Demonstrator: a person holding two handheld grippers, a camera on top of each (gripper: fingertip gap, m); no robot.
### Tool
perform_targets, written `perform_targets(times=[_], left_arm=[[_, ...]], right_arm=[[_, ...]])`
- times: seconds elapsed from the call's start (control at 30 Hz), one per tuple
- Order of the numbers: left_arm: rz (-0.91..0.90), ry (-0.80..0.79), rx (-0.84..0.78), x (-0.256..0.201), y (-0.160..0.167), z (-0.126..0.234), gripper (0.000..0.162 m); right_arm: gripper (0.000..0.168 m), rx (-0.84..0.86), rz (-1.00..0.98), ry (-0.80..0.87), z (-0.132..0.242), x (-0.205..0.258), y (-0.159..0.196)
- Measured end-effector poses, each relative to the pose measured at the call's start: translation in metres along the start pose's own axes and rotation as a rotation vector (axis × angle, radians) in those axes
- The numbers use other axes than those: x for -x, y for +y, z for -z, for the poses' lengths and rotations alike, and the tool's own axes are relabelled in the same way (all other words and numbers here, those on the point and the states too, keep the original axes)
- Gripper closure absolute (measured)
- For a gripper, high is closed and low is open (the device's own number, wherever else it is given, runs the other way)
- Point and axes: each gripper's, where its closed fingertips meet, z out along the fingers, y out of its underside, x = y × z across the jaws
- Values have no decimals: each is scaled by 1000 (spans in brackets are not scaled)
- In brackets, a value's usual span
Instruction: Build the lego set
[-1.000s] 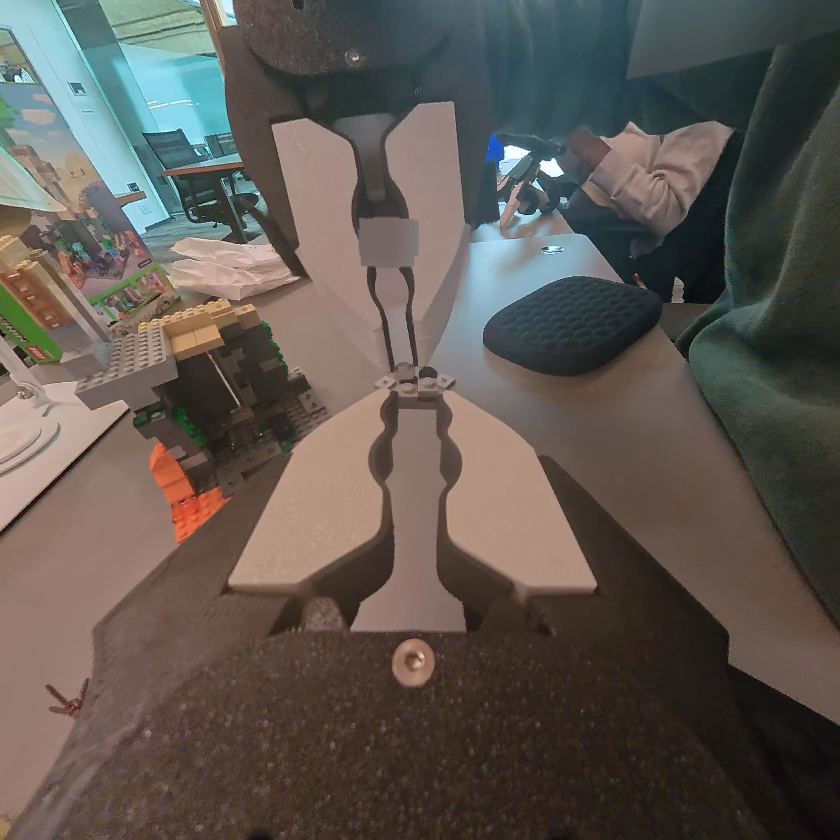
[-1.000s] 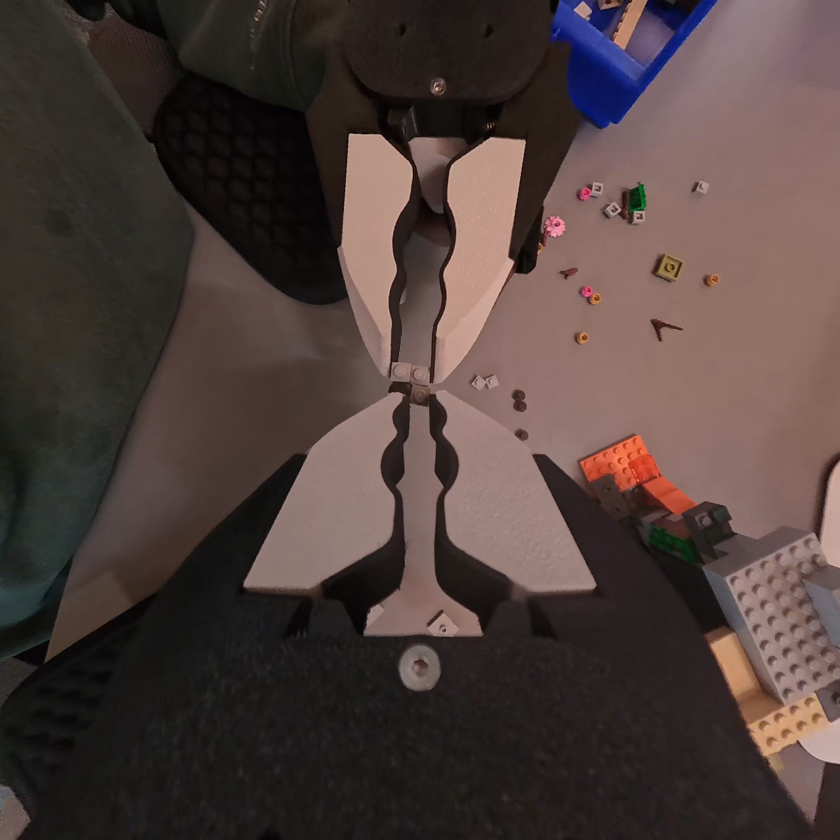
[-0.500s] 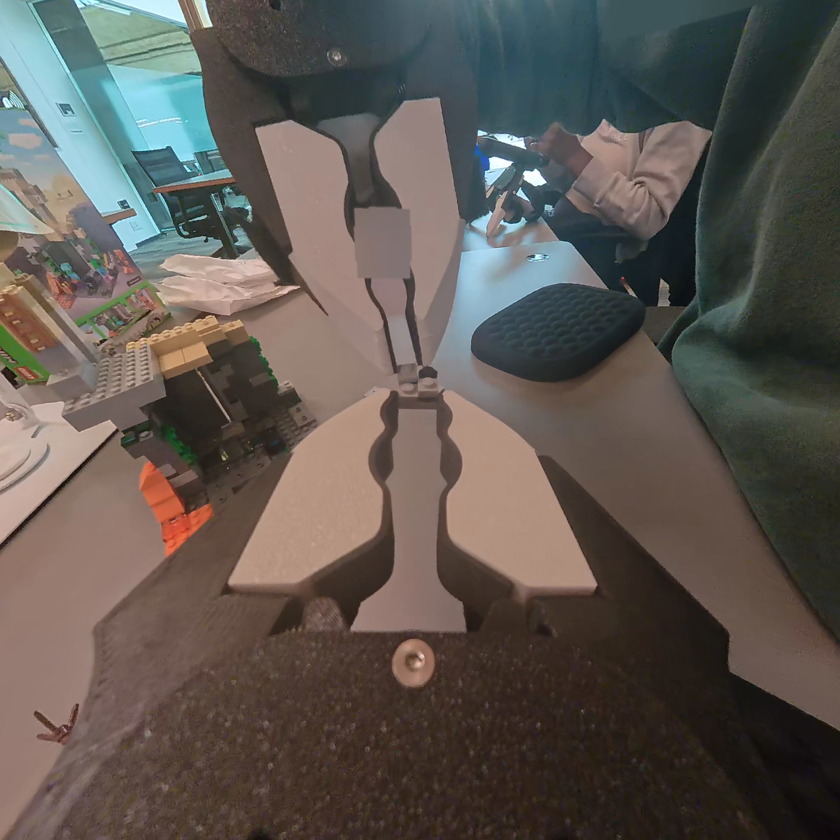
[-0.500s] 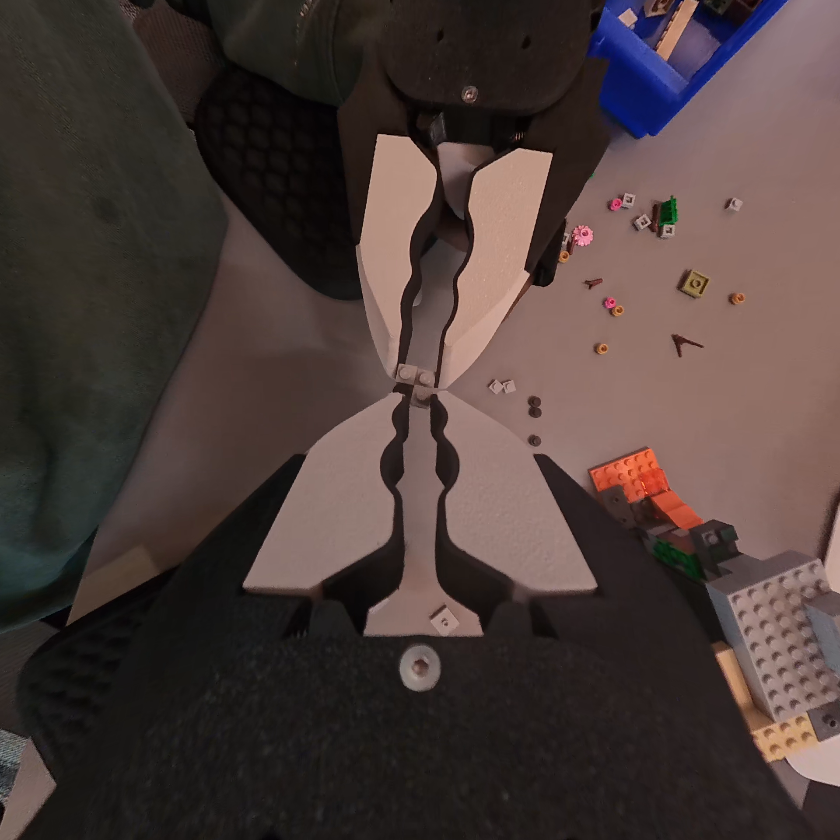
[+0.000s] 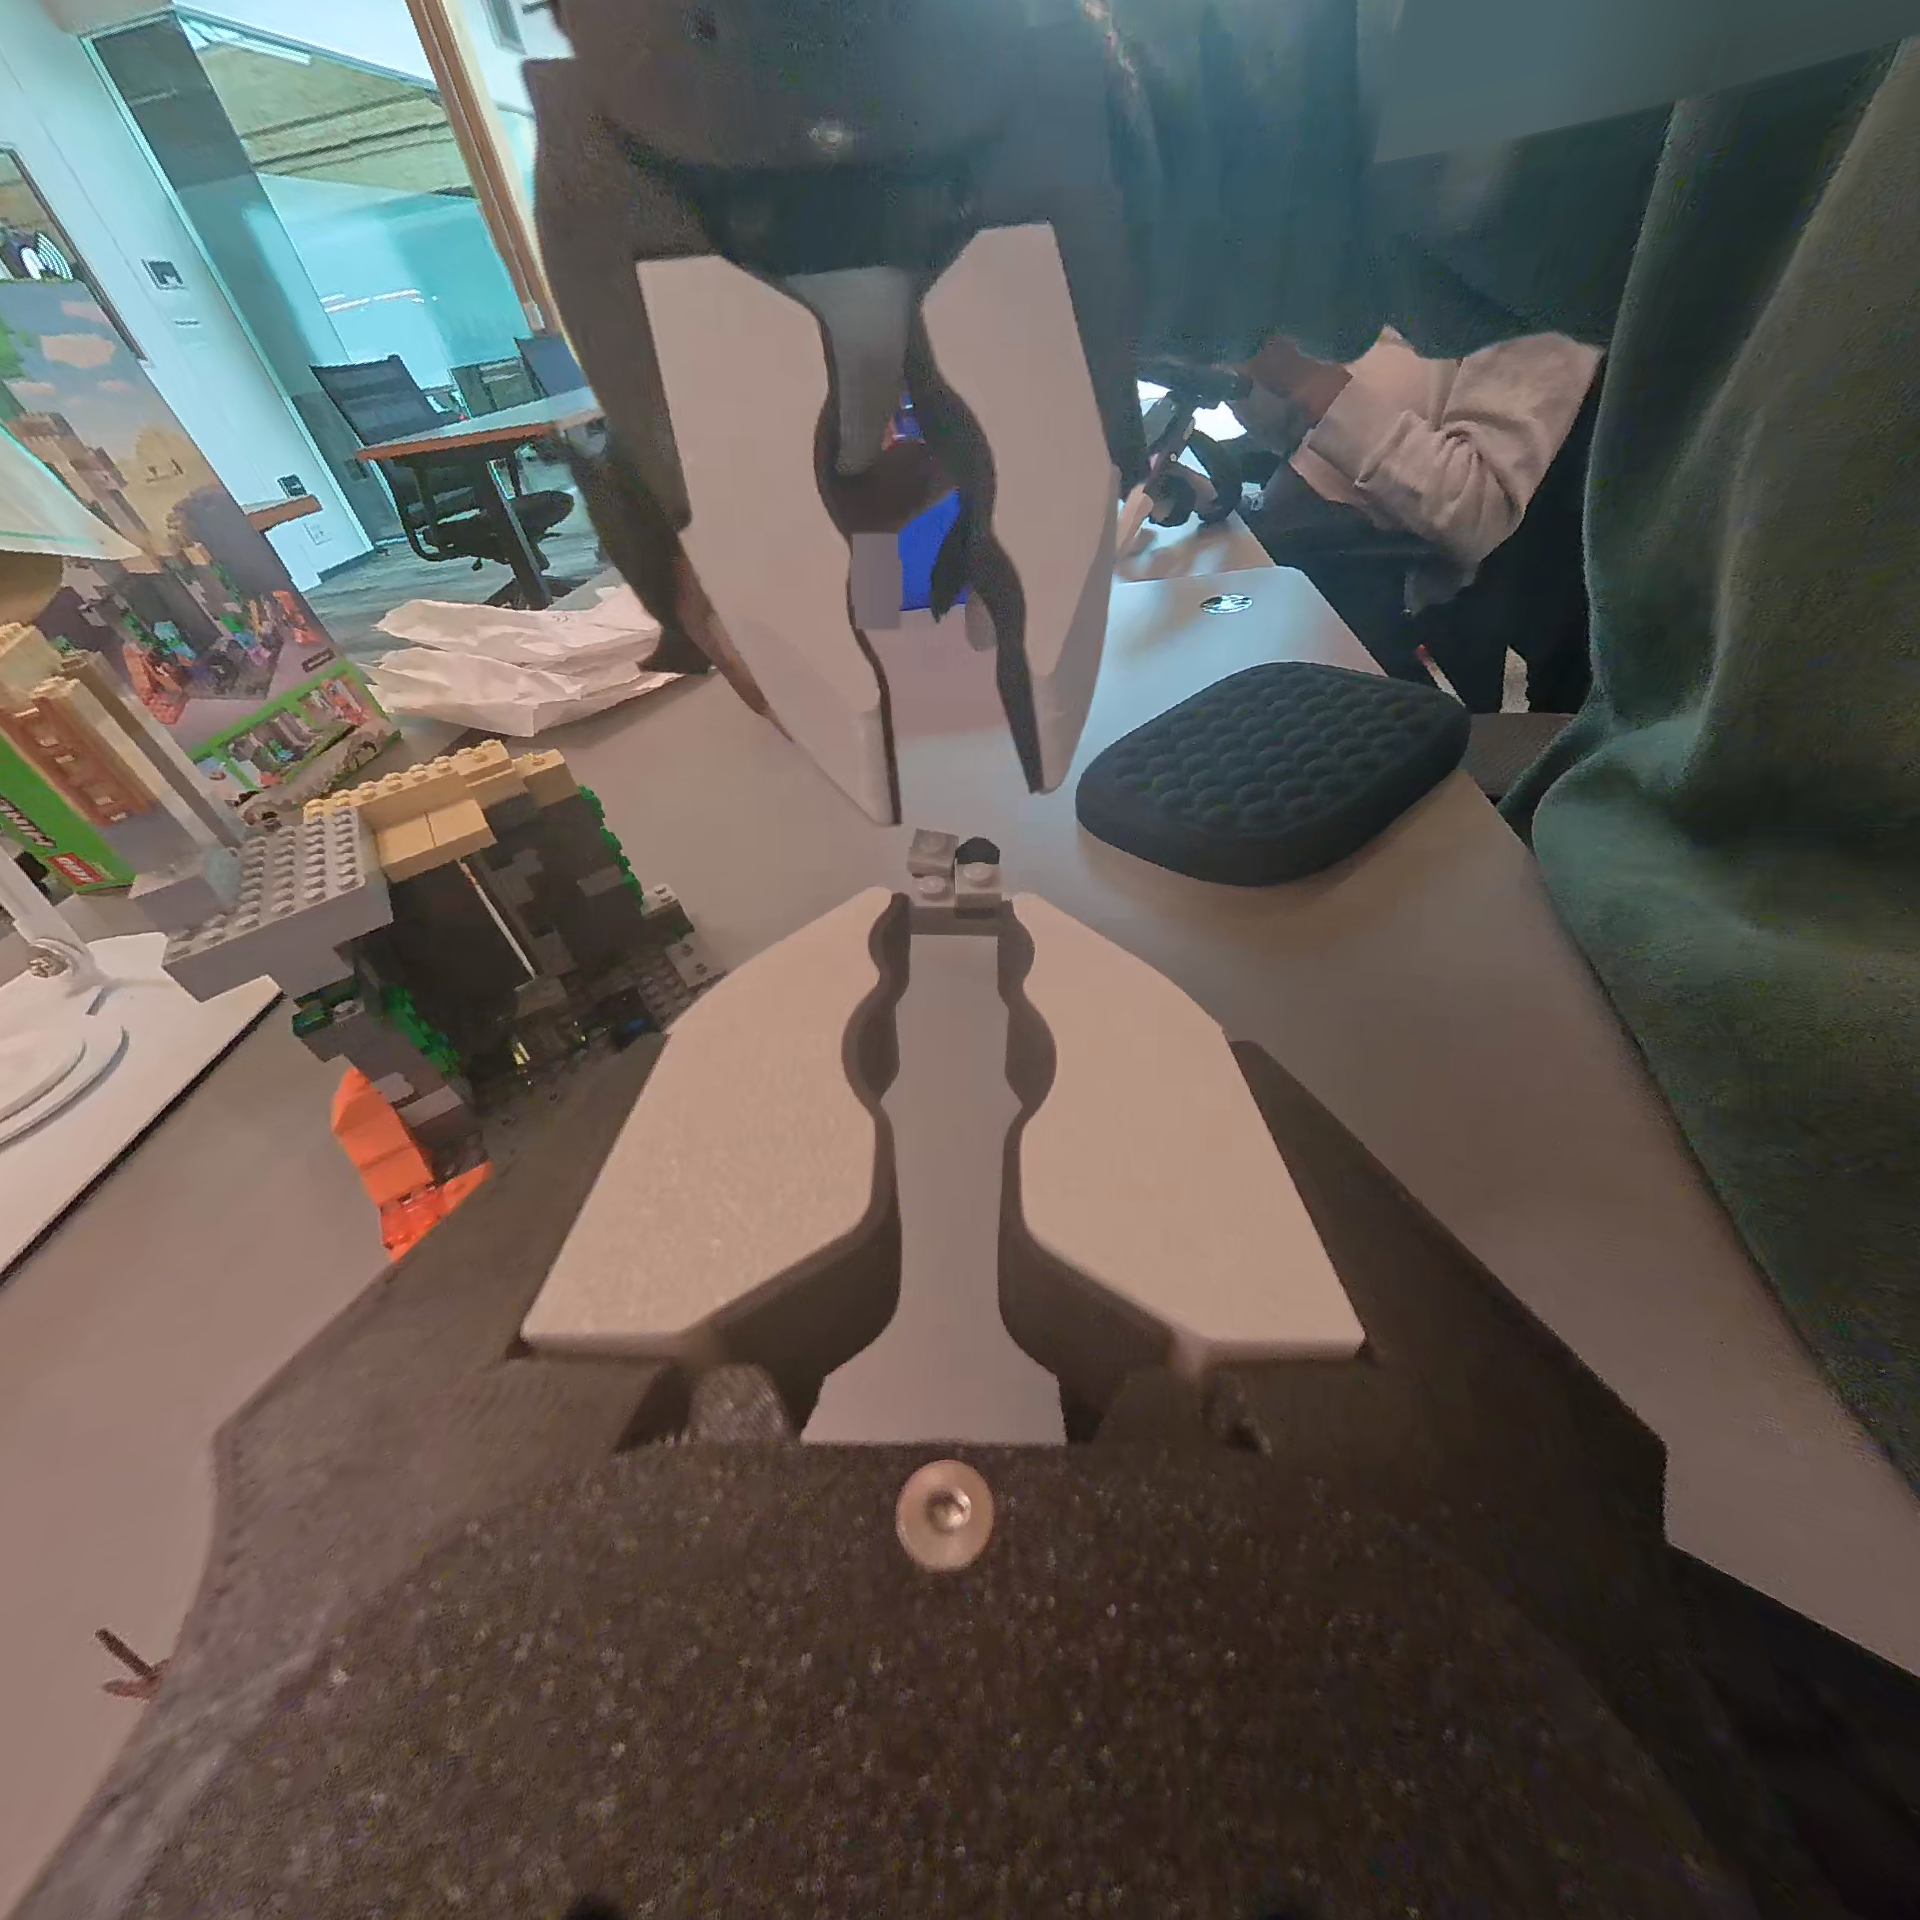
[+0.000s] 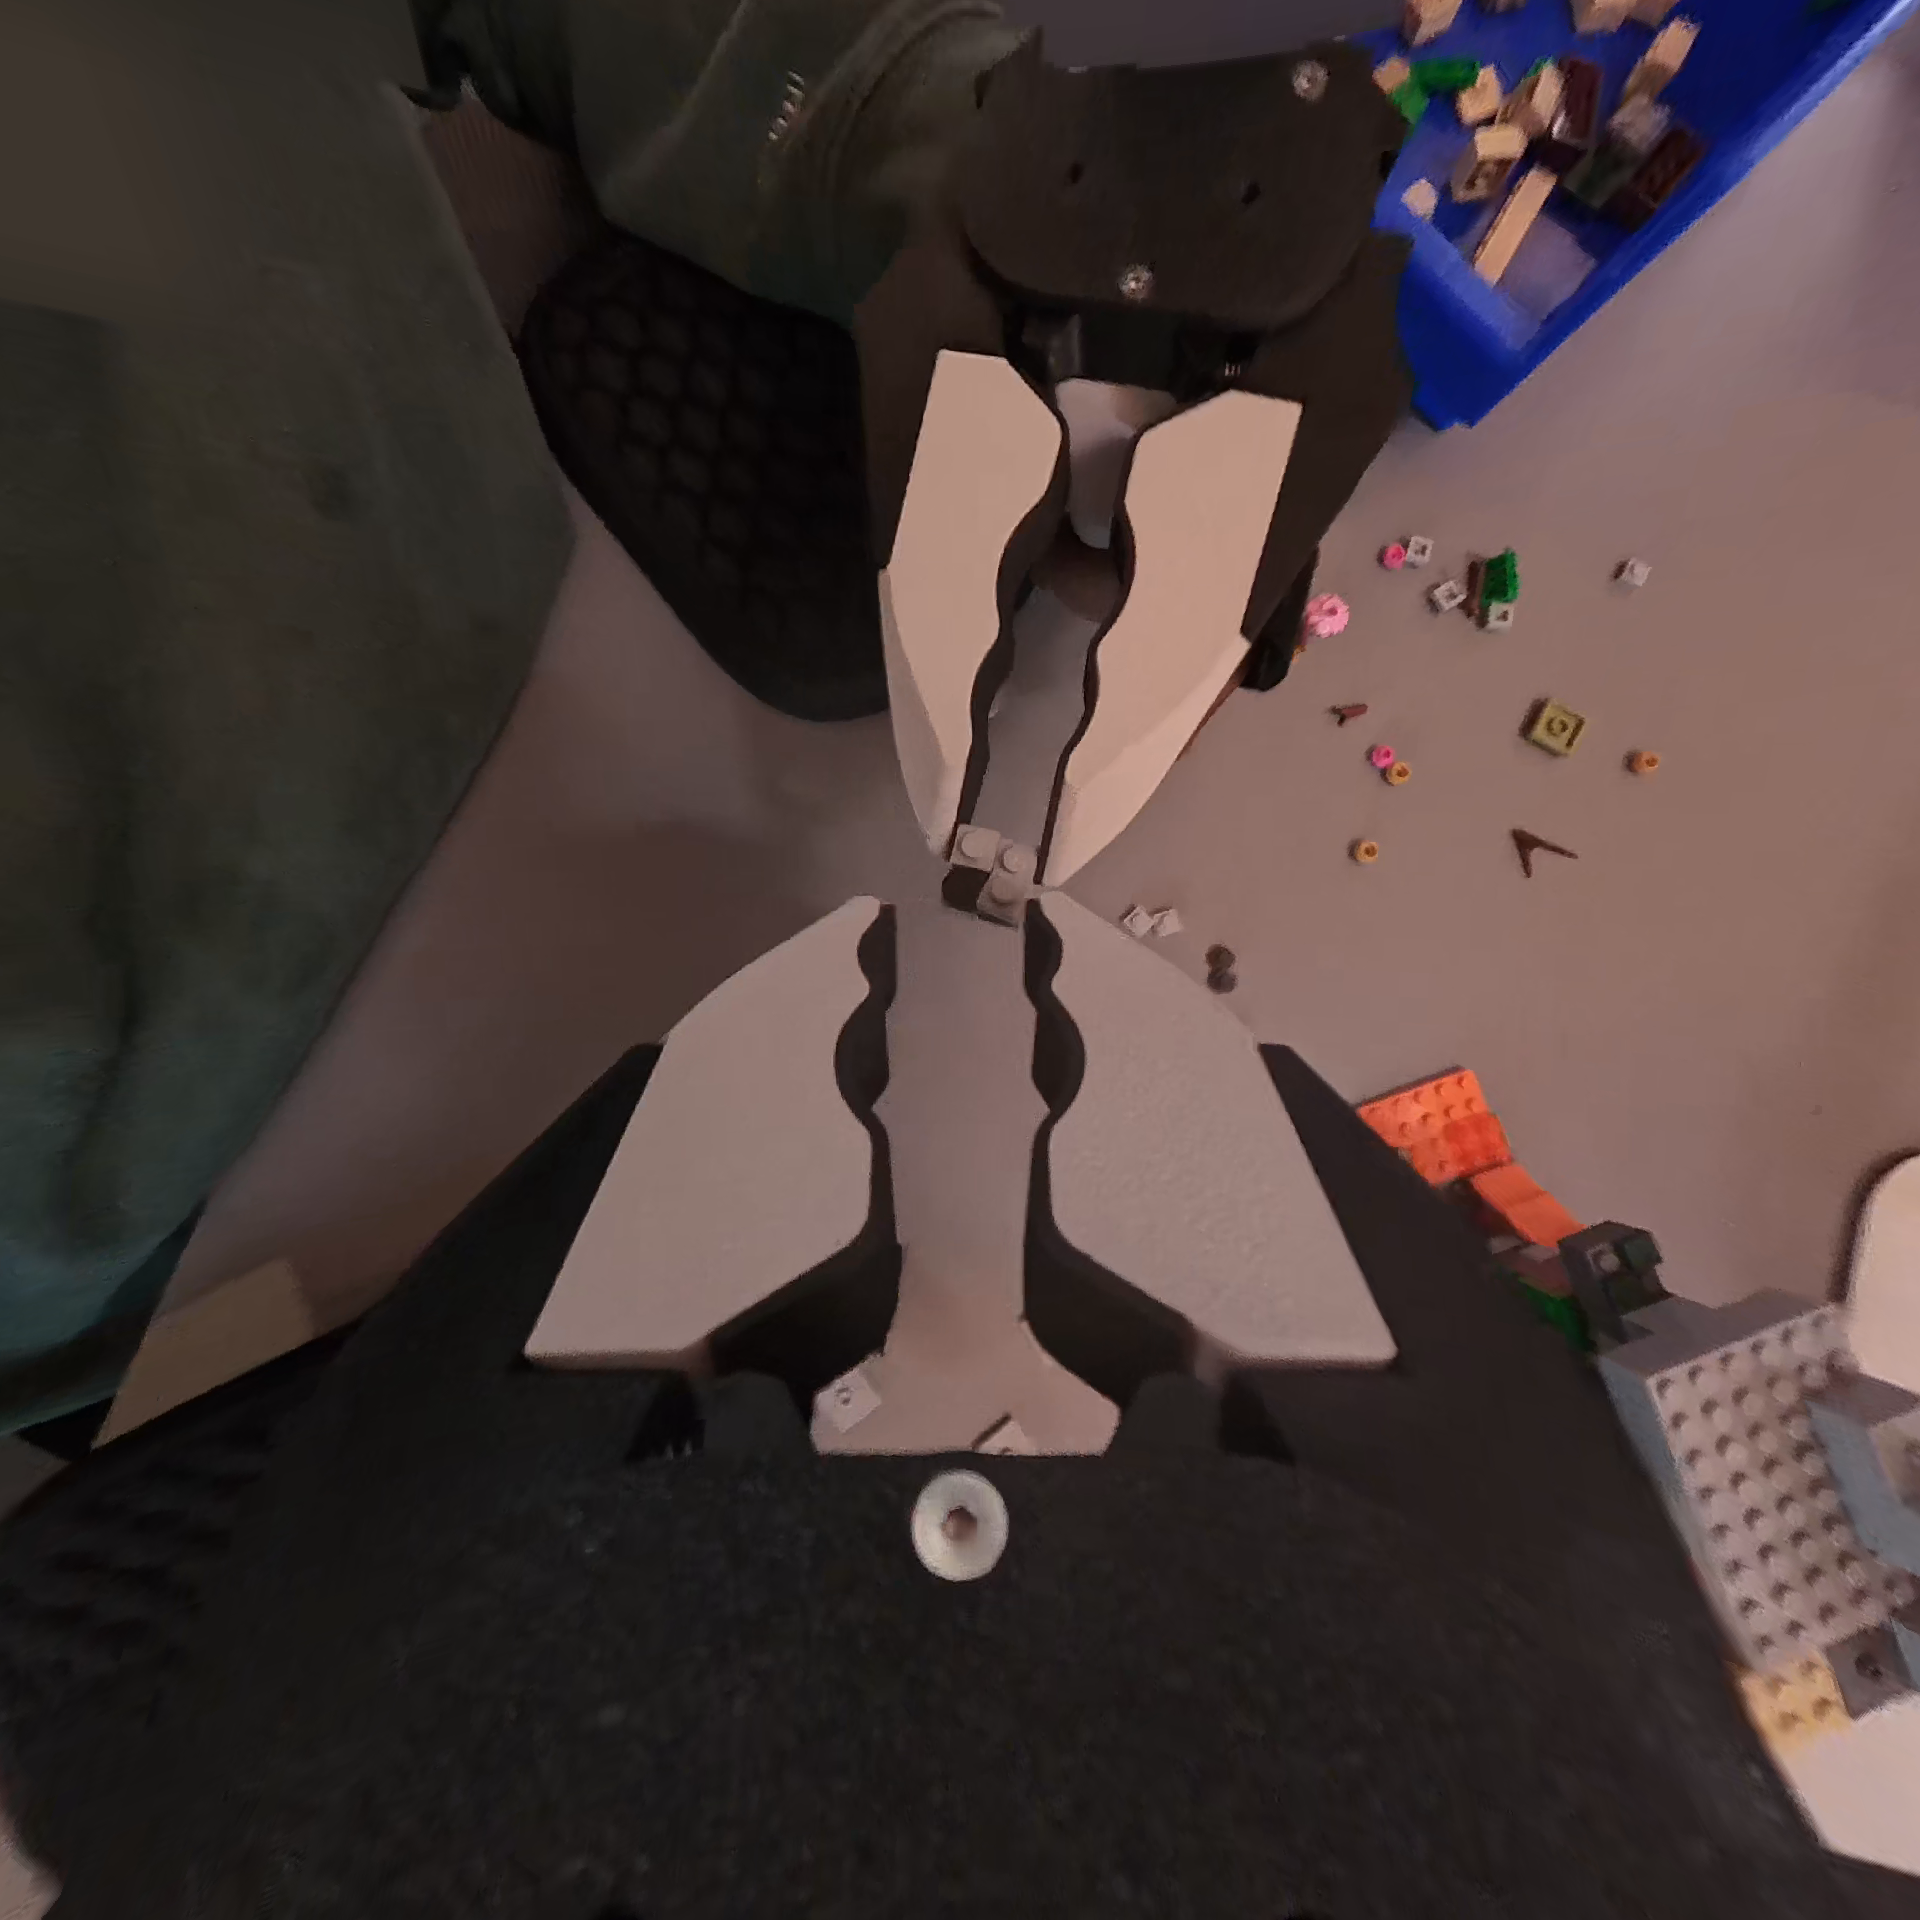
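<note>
My left gripper (image 5: 956,906) is shut on a small grey lego assembly (image 5: 951,878) of light grey plates with a black round stud, held above the grey table. In the right wrist view the same assembly (image 6: 992,878) sits in the left gripper (image 6: 997,847). My right gripper (image 6: 956,914) is open and empty, its jaws spread just short of the assembly. It also shows in the left wrist view (image 5: 966,800), open and slightly above the piece. The partly built lego model (image 5: 436,914), grey, tan, green and orange, stands to the left; it also shows in the right wrist view (image 6: 1766,1455).
A black wrist pad (image 5: 1268,769) lies beyond the grippers. A blue bin (image 6: 1455,291) of bricks and several loose small pieces (image 6: 1455,675) lie on the table. The lego box (image 5: 125,582) and white bags (image 5: 520,665) are far left. A person's green sleeve (image 5: 1766,727) is at right. Left and right tips are no more than a few centimetres apart.
My right gripper has opened, let go of the grey assembly and drawn back a little. My left gripper still holds the assembly.
</note>
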Motion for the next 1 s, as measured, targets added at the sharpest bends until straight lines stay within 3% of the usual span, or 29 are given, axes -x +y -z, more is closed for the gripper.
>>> perform_targets(times=[0.1,0.47,1.0], left_arm=[[10,5,3,0,-2,1,146],[114,100,-28,-10,-12,2,146],[192,228,-60,-29,-39,-7,147]], right_arm=[[135,-35,188,190,-1,-3,2],[129,-181,570,661,-6,9,-8],[133,-279,693,738,8,17,-18]])
